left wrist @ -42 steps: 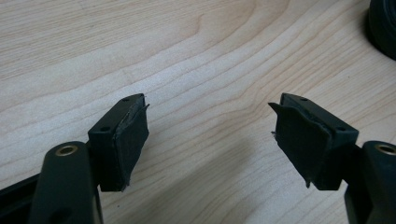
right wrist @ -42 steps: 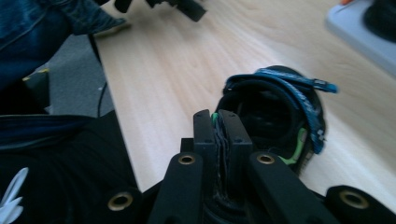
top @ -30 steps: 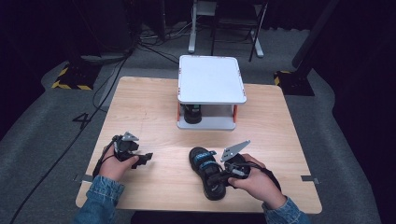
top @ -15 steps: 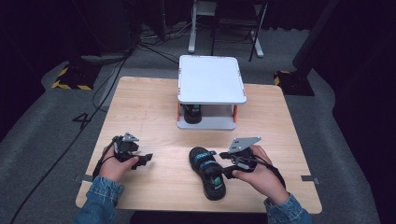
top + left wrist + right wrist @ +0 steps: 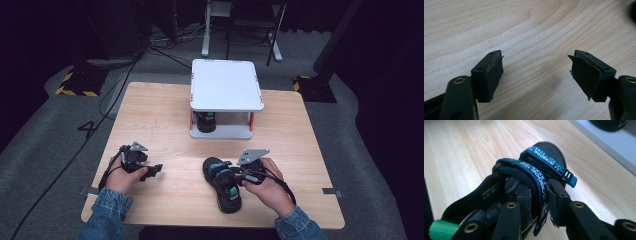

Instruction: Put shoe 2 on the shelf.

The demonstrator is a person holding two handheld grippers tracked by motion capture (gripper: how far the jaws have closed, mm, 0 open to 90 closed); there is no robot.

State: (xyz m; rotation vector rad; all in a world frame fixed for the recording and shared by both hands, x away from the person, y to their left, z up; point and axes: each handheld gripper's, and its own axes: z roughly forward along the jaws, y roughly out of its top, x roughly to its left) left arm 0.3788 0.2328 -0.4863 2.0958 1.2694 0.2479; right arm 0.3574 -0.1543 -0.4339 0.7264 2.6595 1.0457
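since the earlier frames the right gripper (image 5: 244, 174) has drawn in over the sandal (image 5: 223, 183) and now sits at its straps, its grey plate lying flatter; the left gripper (image 5: 152, 170) has stayed where it was. the sandal lies flat on the table (image 5: 165, 115), right of centre and near the front edge, toe pointing away, well apart from the white shelf stand (image 5: 226, 85) at the back. bare wood lies open between the two grippers and towards both side edges. right gripper view shows what the high view cannot: its jaws are clamped on the blue strap (image 5: 534, 173) of the sandal. left gripper view shows its jaws standing wide apart over bare wood, holding nothing.
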